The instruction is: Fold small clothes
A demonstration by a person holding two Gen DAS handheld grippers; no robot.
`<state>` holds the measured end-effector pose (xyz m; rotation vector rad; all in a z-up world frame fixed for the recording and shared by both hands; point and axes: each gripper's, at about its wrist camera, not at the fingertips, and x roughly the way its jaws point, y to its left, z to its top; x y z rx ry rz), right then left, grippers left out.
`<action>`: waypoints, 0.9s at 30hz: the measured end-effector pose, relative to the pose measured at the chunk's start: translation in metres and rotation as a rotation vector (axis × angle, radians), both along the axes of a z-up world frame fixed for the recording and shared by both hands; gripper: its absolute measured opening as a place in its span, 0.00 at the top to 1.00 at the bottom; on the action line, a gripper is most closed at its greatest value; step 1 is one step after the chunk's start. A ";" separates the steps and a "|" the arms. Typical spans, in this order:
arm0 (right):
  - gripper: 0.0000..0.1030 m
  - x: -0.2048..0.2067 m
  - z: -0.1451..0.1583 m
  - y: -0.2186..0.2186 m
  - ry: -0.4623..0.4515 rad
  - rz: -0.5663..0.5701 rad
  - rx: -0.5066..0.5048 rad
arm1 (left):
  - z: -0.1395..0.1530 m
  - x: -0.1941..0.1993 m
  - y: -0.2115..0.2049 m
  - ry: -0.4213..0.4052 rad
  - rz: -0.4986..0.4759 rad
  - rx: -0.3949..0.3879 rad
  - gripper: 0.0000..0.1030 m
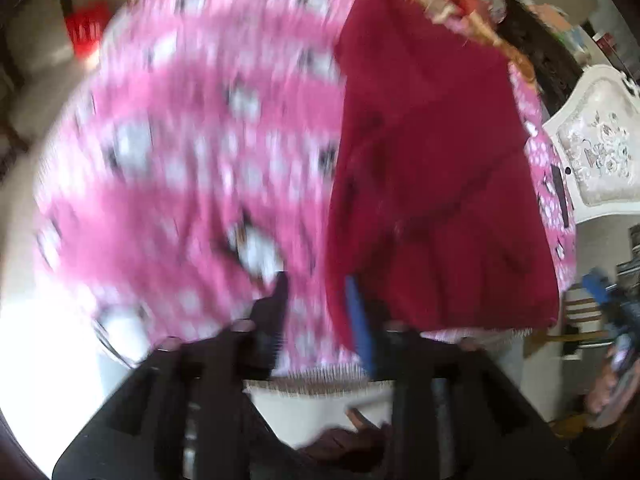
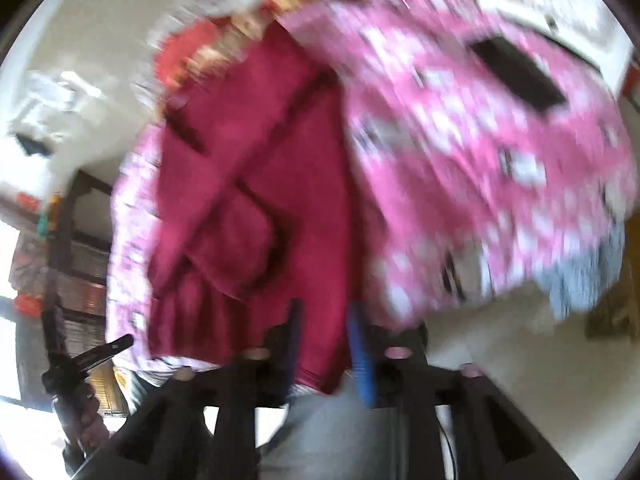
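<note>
A dark red garment (image 1: 432,168) lies on a pink patterned cloth (image 1: 192,140) that covers the table. Both views are blurred by motion. My left gripper (image 1: 320,300) is at the near edge of the cloth, its fingers on either side of the red garment's left edge where it meets the pink cloth; the jaws stand fairly close, and whether they pinch fabric is unclear. My right gripper (image 2: 326,332) stands with the red garment (image 2: 248,184) hanging between its fingers at the garment's near hem. The pink cloth (image 2: 480,152) spreads to the right. The left gripper also shows in the right wrist view (image 2: 104,350).
A woven basket (image 1: 472,20) with other clothes sits at the far edge of the table. A white upholstered chair (image 1: 596,144) stands to the right. A black phone-like object (image 2: 520,74) lies on the pink cloth. A red crate (image 1: 86,34) is on the floor far left.
</note>
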<state>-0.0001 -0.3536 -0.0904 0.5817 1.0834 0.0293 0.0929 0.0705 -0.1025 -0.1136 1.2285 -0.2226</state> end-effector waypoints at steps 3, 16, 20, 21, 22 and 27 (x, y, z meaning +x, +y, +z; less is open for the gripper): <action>0.30 0.013 0.039 0.003 -0.148 0.005 -0.028 | 0.027 0.020 -0.010 -0.085 0.012 0.002 0.39; 0.29 0.168 0.070 -0.019 -0.233 0.055 0.000 | 0.074 0.173 -0.072 -0.188 -0.039 0.058 0.39; 0.29 0.217 0.065 -0.037 -0.196 0.060 0.026 | 0.074 0.222 -0.075 -0.182 -0.017 0.054 0.39; 0.29 0.232 0.063 -0.042 -0.177 0.053 0.032 | 0.070 0.237 -0.075 -0.168 -0.009 0.056 0.39; 0.29 0.244 0.059 -0.045 -0.166 0.053 0.038 | 0.064 0.252 -0.075 -0.147 -0.002 0.050 0.39; 0.35 0.305 0.028 -0.058 -0.071 0.067 0.111 | 0.031 0.313 -0.078 -0.070 -0.001 -0.020 0.39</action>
